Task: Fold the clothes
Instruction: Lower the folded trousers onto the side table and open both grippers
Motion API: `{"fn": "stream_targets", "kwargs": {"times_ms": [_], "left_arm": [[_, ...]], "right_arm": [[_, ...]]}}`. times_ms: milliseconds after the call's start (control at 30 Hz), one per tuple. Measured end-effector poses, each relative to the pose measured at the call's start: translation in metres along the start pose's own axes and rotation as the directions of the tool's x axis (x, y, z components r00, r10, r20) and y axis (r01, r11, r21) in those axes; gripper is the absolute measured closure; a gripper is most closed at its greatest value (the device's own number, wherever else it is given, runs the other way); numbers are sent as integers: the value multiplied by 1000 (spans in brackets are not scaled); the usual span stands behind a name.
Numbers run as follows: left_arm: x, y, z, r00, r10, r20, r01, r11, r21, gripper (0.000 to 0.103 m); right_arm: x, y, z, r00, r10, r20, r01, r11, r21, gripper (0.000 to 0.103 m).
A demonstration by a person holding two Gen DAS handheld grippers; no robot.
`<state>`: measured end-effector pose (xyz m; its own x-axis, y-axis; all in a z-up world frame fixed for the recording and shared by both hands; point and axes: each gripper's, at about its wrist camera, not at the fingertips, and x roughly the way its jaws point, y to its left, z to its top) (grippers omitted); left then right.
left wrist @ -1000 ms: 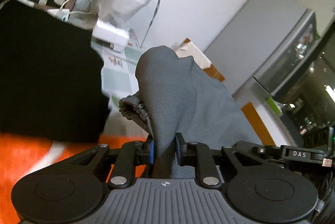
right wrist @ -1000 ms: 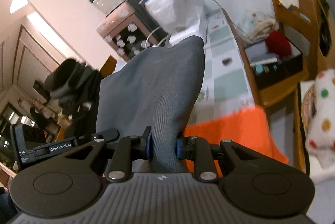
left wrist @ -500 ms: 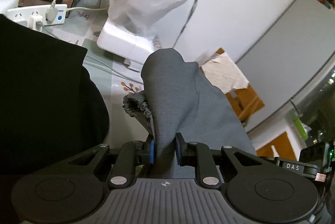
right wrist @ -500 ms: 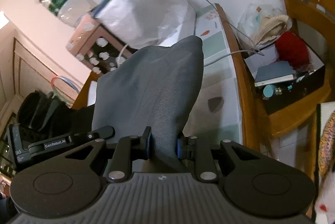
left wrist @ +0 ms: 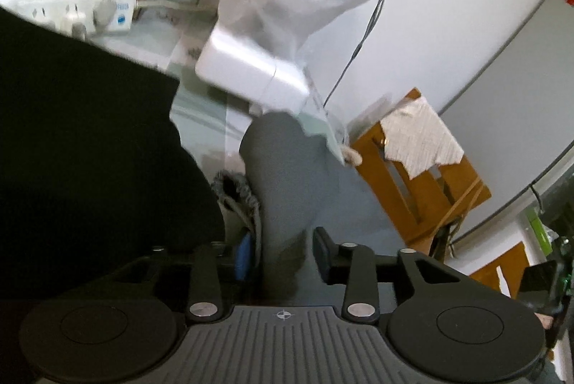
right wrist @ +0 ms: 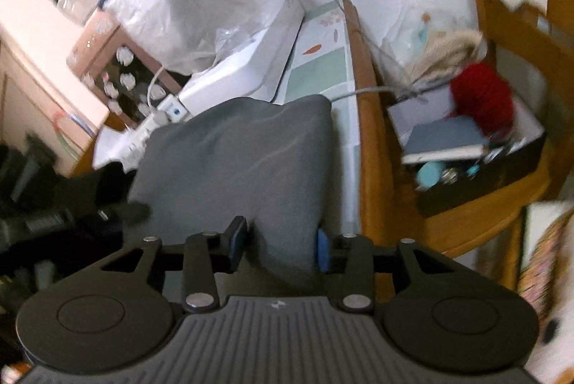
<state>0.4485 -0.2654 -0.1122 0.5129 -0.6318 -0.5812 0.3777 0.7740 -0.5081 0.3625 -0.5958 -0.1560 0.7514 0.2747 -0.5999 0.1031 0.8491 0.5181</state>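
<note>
Left wrist view, left tongs (left wrist: 283,256) opening around grey garment (left wrist: 287,176), right tongs (right wrist: 278,246) opening likewise

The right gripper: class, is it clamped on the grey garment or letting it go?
Letting go. The right gripper has its jaws opening; the grey garment lies between them, with a gap beside the left pad.

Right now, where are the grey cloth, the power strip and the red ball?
Grey cloth (right wrist: 251,151): right wrist view, middle of its draped top.
Power strip (left wrist: 77,9): left wrist view, its white body by the plug.
Red ball (right wrist: 482,93): right wrist view, its centre.
</note>
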Motion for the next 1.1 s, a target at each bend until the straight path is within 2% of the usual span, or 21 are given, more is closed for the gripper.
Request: {"fn": "stream_targets", "kwargs": {"times_ms": [67, 133, 233, 300, 367, 533, 633, 767, 967, 1000, 1100], "left_arm": [[-11, -6, 0, 998, 5, 58, -7, 999, 40, 40], [-22, -14, 0, 994, 27, 108, -37, 995, 95, 35], [-33, -18, 0, 995, 22, 101, -34, 992, 119, 35], [-40, -19, -3, 995, 22, 93, -33, 992, 122, 35], [-50, -19, -7, 996, 27, 88, -37, 992, 121, 35], [-82, -20, -22, 996, 35, 85, -44, 992, 116, 34], [-106, -23, -31, 995, 51, 87, -63, 988, 142, 33], [-142, -31, -45, 993, 69, 98, -87, 978, 187, 25], [-207, -50, -64, 985, 69, 158, -110, 957, 268, 13], [-218, -54, -66, 983, 65, 170, -111, 954, 279, 12], [-251, -65, -76, 981, 16, 191, -79, 943, 322, 4]], "right_arm": [[-13, 6, -3, 1000, -24, 6, 24, 999, -37, 48], [-28, 15, -6, 999, -38, 26, 40, 996, -78, 48], [-49, 37, -15, 996, -65, 61, 75, 980, -186, 51], [-55, 52, -23, 996, -68, 62, 81, 964, -255, 58], [-56, 65, -34, 996, -72, 48, 83, 950, -301, 69], [-41, 81, -64, 988, -155, 13, 148, 916, -373, 73], [-31, 77, -77, 983, -180, 21, 175, 919, -354, 72], [-31, 79, -79, 980, -195, 31, 194, 927, -319, 72], [-61, 101, -76, 980, -192, 55, 199, 941, -275, 70], [-70, 108, -77, 981, -186, 62, 196, 942, -273, 69], [-100, 130, -77, 981, -174, 88, 191, 942, -276, 56]]}}
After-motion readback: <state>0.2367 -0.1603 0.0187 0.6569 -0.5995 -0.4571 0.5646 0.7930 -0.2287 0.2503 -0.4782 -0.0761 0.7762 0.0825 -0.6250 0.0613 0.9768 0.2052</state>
